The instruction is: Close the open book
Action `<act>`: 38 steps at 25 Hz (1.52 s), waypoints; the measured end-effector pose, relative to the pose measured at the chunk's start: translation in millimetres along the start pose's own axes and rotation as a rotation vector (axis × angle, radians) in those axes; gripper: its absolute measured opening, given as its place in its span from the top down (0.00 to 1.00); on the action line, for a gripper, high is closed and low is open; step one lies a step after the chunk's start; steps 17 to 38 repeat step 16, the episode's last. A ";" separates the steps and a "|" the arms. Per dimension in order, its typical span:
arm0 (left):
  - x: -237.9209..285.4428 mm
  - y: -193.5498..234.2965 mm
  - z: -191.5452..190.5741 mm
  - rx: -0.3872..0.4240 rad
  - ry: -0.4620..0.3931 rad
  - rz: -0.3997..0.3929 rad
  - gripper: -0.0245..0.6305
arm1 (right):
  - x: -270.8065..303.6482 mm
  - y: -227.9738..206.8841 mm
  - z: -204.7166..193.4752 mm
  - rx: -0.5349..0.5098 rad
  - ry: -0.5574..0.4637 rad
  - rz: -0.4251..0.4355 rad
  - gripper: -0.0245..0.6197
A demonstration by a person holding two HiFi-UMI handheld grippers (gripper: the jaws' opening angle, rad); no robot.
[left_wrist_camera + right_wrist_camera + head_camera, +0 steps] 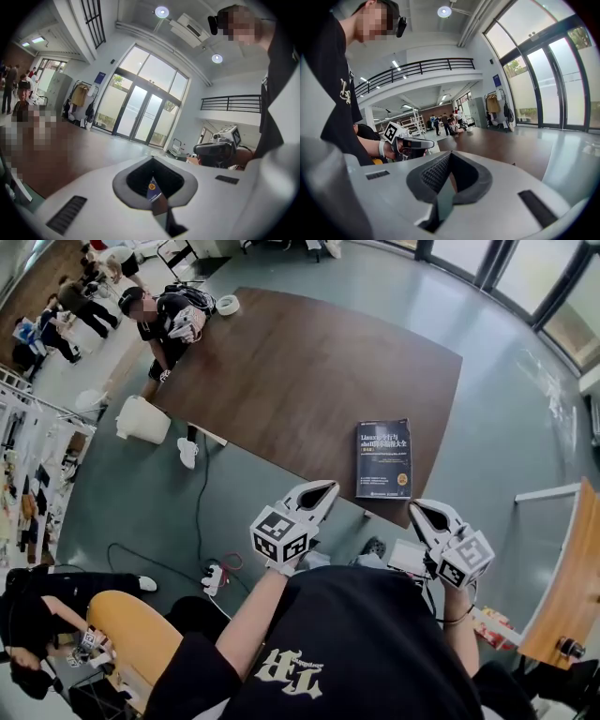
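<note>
A dark blue book (383, 458) lies closed, cover up, near the front edge of the brown table (300, 362). My left gripper (326, 488) is held off the table's front edge, below and left of the book, with its jaws together and nothing in them. My right gripper (419, 512) hangs just below the book's near right corner, also off the table, jaws together and empty. In the left gripper view a sliver of the book (151, 187) shows past the shut jaws of the left gripper (159, 199). The right gripper view shows the right gripper (446, 187) shut, facing the tabletop (501, 145).
A roll of tape (227, 305) lies at the table's far left corner, where a person (159, 320) sits. A white bag (142, 420) stands on the floor at the left. Cables and a power strip (214, 577) lie below the table edge. A wooden table (567, 587) is at the right.
</note>
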State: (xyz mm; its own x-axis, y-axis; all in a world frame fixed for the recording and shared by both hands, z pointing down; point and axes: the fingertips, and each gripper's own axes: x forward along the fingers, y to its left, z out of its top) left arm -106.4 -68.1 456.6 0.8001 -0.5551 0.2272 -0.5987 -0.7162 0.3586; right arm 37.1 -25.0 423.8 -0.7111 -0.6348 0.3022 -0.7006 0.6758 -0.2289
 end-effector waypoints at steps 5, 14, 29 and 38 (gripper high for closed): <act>3.8 -2.1 -7.6 -0.018 0.013 -0.014 0.95 | -2.6 0.0 -10.0 0.001 0.026 -0.017 0.98; 1.4 -8.9 -13.7 -0.025 0.012 -0.023 0.95 | -2.7 9.0 -17.6 -0.033 0.059 -0.016 0.98; 1.5 -11.6 -13.5 -0.032 0.009 -0.028 0.95 | -3.5 11.0 -16.6 -0.039 0.058 -0.014 0.98; 1.5 -11.6 -13.5 -0.032 0.009 -0.028 0.95 | -3.5 11.0 -16.6 -0.039 0.058 -0.014 0.98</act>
